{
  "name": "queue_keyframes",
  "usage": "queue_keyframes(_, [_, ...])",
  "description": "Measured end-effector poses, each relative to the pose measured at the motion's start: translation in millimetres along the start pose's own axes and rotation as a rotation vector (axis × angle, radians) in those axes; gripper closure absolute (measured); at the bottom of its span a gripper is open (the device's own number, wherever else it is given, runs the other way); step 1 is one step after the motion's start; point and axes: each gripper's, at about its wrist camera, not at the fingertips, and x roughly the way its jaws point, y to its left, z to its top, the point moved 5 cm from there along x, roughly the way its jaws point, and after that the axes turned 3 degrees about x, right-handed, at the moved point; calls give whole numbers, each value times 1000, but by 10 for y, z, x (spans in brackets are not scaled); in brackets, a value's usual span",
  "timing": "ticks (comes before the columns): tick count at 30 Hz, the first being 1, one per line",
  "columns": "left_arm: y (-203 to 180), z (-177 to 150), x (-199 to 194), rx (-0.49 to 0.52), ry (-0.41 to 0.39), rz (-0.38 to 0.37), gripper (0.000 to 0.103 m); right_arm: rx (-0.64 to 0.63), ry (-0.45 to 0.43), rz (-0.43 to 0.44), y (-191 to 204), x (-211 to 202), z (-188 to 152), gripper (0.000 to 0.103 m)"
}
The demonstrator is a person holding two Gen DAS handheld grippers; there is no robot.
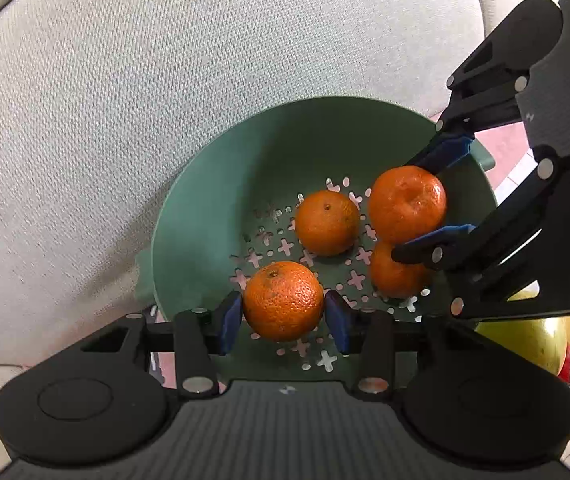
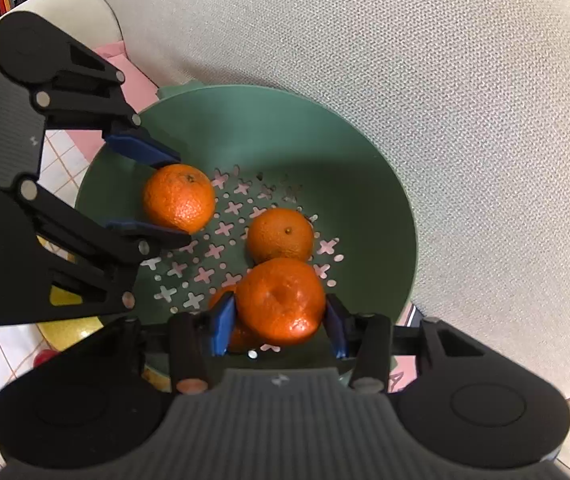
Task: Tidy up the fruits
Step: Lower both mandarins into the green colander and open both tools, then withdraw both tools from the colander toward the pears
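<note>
Both grippers, left gripper [image 1: 284, 315] and right gripper [image 2: 281, 325], each clench a mandarin [image 1: 283, 300] above the green colander [image 1: 221, 184]; releasing now could bounce fruit off resting ones.

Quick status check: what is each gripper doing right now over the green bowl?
Left gripper: shut on an orange over the green bowl.
Right gripper: shut on another orange, above the oranges lying in the bowl.
</note>
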Motion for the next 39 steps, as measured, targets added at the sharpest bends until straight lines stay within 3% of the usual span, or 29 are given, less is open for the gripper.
queue_keyframes(13, [59,-15,61,-60,14,-25,51,15,31,10,10,62,46,55])
queue_keyframes(21, [55,19,-124,-58,-24,-11,46,17,31,-14,8,21,49,50])
queue_keyframes(24, [52,16,-216,-76,-43,3,45,42,13,-15,3,-12,44,47])
queue_keyframes(27, [54,-4,-320,-101,-49,28,42,73,-6,-18,-13,-94,23,37])
queue_keyframes(39, [-32,-271,-963,-193,-118,87,38,332,-171,18,108,-641,-224,35])
